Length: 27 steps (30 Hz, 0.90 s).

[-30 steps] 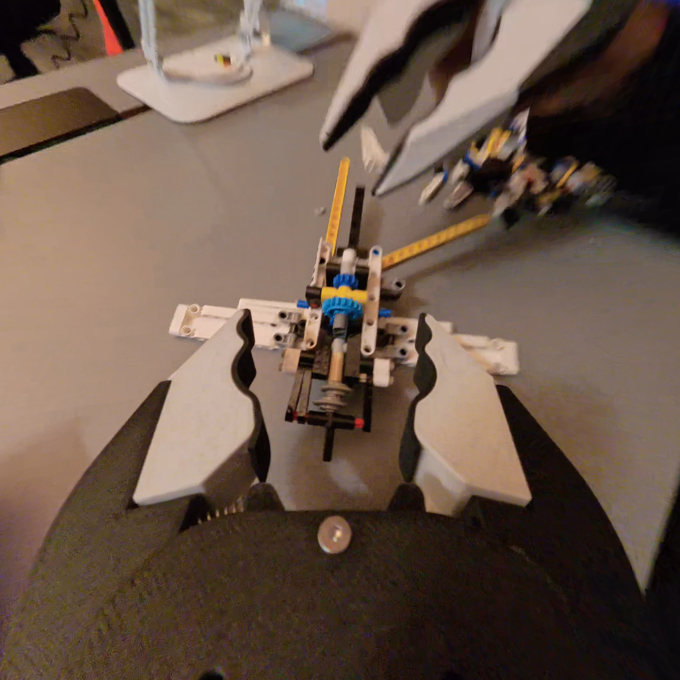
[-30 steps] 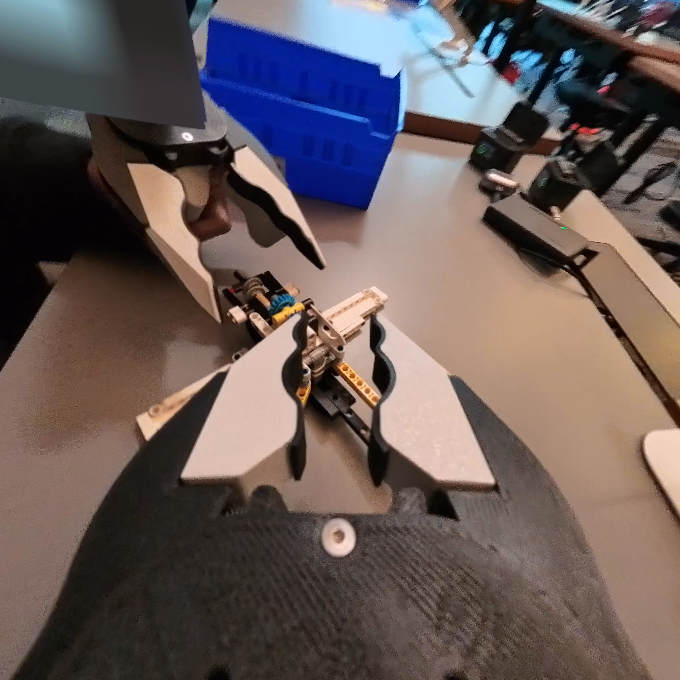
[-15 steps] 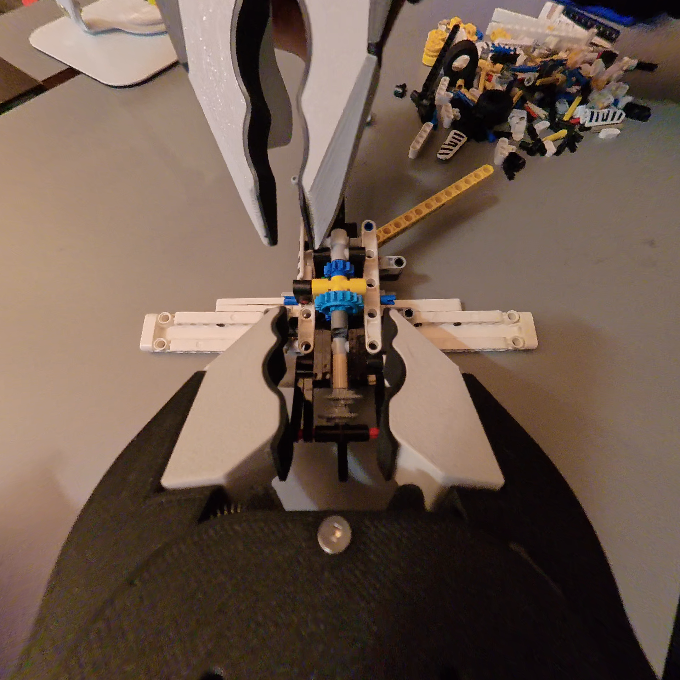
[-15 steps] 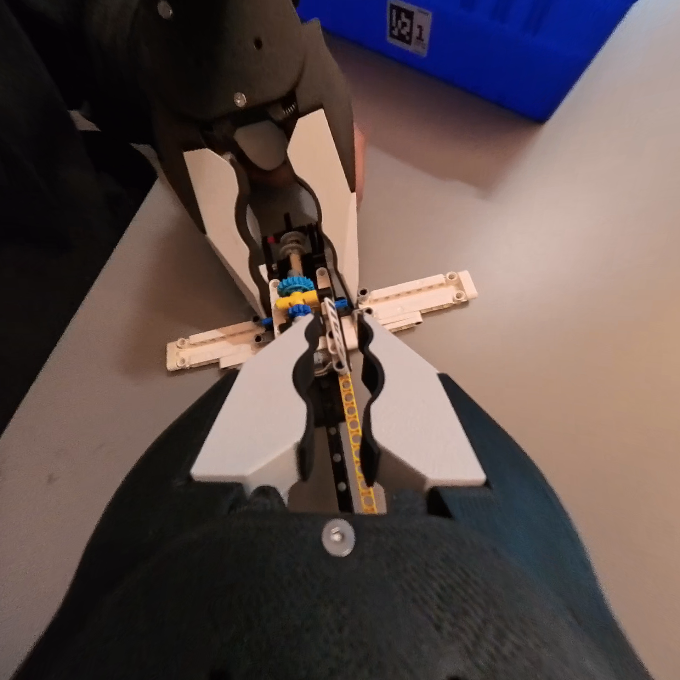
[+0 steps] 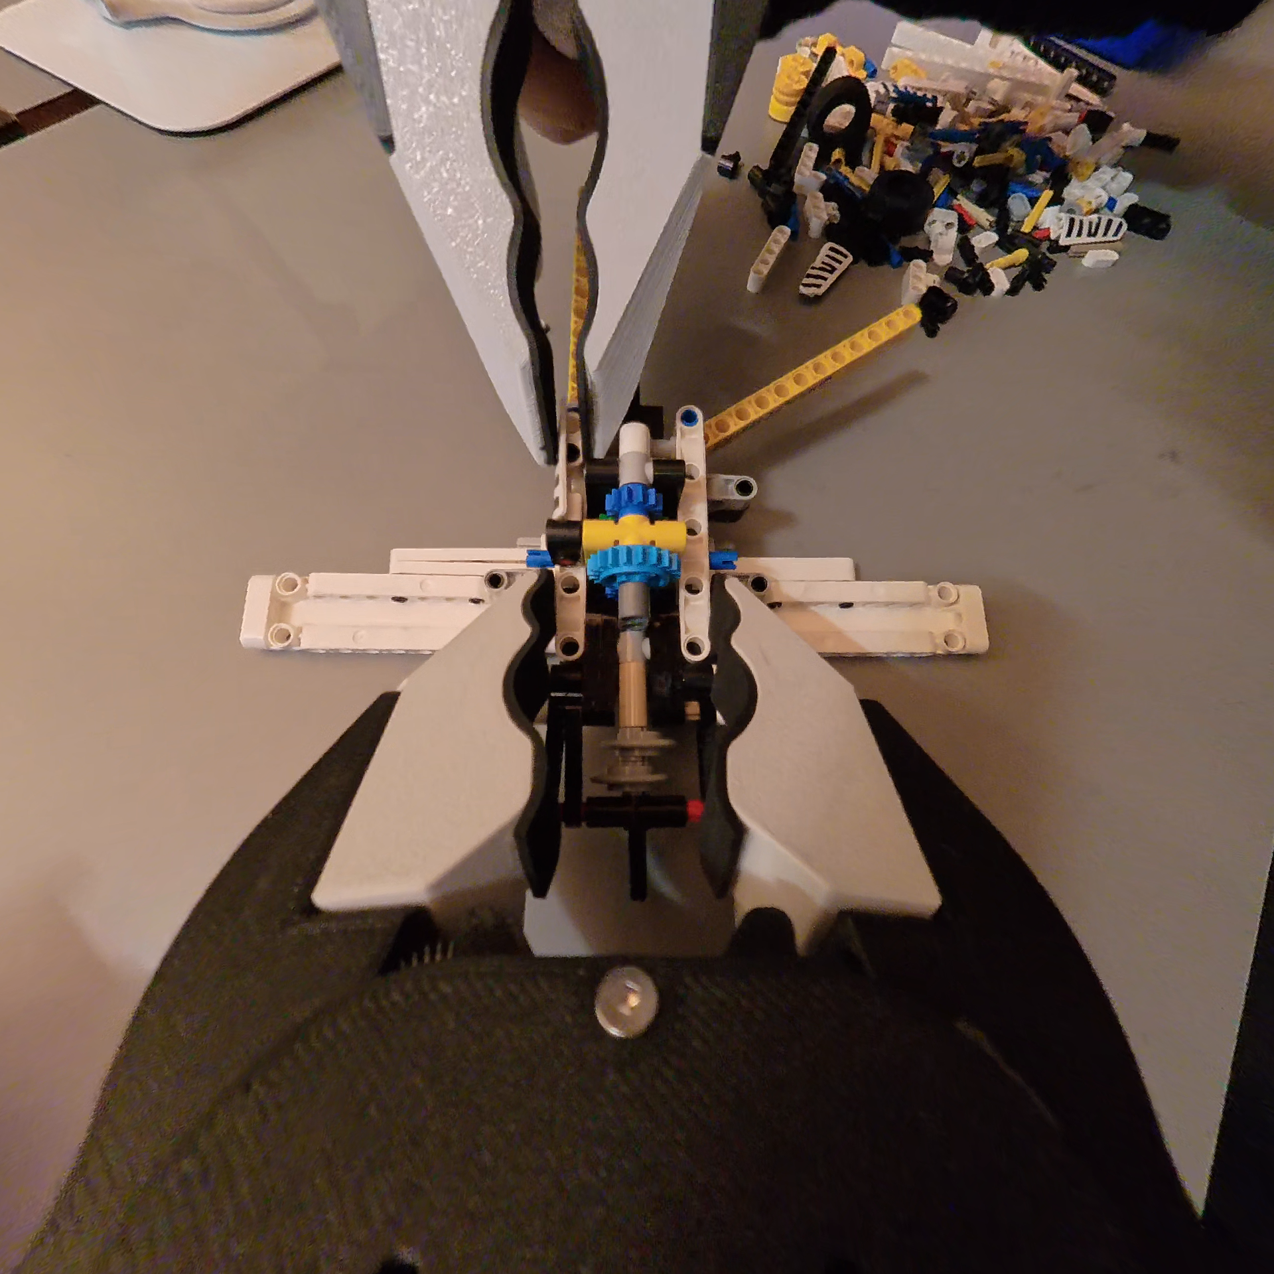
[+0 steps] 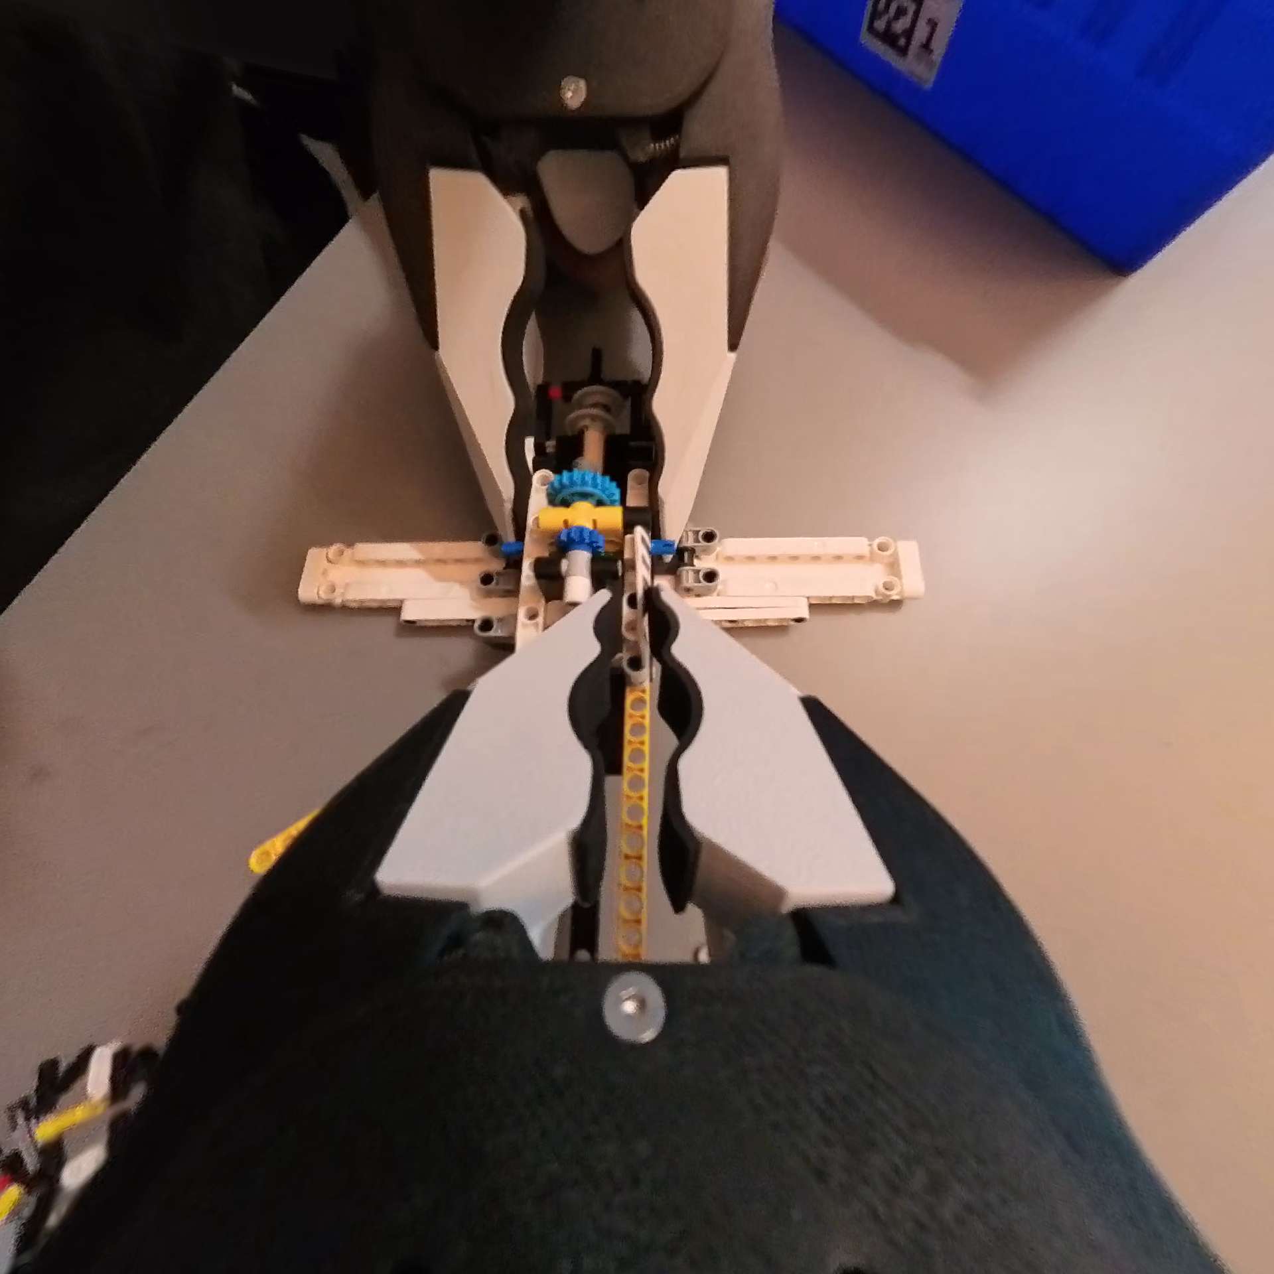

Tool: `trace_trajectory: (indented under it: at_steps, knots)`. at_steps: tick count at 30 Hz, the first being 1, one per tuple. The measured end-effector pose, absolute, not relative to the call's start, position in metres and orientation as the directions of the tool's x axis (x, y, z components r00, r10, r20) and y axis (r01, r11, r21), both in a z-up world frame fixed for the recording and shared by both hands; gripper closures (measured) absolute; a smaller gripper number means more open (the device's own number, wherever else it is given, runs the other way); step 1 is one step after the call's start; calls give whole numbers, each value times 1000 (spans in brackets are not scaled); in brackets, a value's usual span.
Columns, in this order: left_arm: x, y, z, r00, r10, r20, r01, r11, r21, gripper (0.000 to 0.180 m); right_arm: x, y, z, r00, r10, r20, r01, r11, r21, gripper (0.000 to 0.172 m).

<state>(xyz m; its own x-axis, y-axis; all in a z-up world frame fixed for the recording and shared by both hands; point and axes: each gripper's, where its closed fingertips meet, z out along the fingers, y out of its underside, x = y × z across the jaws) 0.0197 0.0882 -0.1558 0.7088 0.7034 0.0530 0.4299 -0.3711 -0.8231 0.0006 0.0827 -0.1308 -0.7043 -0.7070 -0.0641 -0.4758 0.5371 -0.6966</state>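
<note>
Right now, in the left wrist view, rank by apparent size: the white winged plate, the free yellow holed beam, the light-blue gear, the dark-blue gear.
1. White winged plate
2. Yellow holed beam
3. Light-blue gear
4. Dark-blue gear, though it sits slightly farther from the camera.

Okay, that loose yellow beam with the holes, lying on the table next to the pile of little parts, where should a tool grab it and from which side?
Probably near the middle of the yellow beam, coming down from above with the fingers across its narrow width. It lies flat on the gray table and is long and thin, so its two long edges offer parallel faces. One end touches the parts pile and the other meets the brick model; mid-span has bare table on both sides.
</note>
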Motion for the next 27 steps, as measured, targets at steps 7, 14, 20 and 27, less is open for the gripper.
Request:
trace_trajectory:
  at_steps: [7, 14, 20, 27]
  knots:
    - [23, 96, -157, 714, 696, 73, 442, -367, -819, 135, 0, 90, -130, -778, -614, -133, -287, 535, -795, 167]
    - [28, 109, -158, 742, 666, 82, 432, -382, -817, 134, 5, 108, -131, -745, -632, -215, -285, 593, -753, 167]
    - [31, 111, -158, 749, 656, 91, 435, -384, -814, 134, 4, 113, -128, -737, -606, -299, -179, 602, -778, 168]
    - [34, 101, -157, 731, 675, 102, 450, -363, -816, 135, -79, 138, -75, -910, -375, -175, -32, 484, -874, 172]
